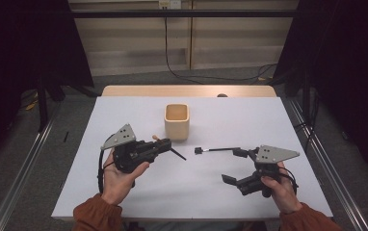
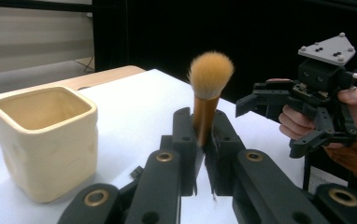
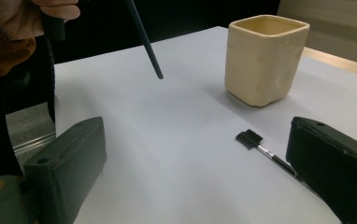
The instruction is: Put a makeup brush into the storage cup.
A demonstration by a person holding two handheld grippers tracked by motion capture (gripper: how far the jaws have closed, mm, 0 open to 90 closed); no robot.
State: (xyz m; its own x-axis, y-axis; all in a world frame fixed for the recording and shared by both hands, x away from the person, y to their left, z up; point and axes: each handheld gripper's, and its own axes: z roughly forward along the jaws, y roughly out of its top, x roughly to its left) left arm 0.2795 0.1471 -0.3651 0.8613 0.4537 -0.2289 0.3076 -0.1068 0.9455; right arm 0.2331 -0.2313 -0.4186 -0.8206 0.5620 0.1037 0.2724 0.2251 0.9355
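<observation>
My left gripper (image 1: 165,144) is shut on a makeup brush (image 2: 204,112) at its copper ferrule. The orange bristles (image 2: 210,70) stand up past the jaws, and the black handle (image 1: 178,155) slants down toward the table's middle. In the right gripper view that handle (image 3: 144,42) hangs above the surface. A cream square cup (image 1: 177,120) stands upright and empty just beyond the left gripper. A thin black spoolie brush (image 1: 216,149) lies flat on the white table (image 1: 124,192). My right gripper (image 1: 234,166) is open at its near end, with nothing between its jaws (image 3: 200,163).
A wooden strip (image 1: 187,90) runs along the table's far edge. Metal rails (image 1: 23,163) flank the table on the floor, and a black cable (image 1: 172,67) trails down the back wall. Dark curtains hang at both sides.
</observation>
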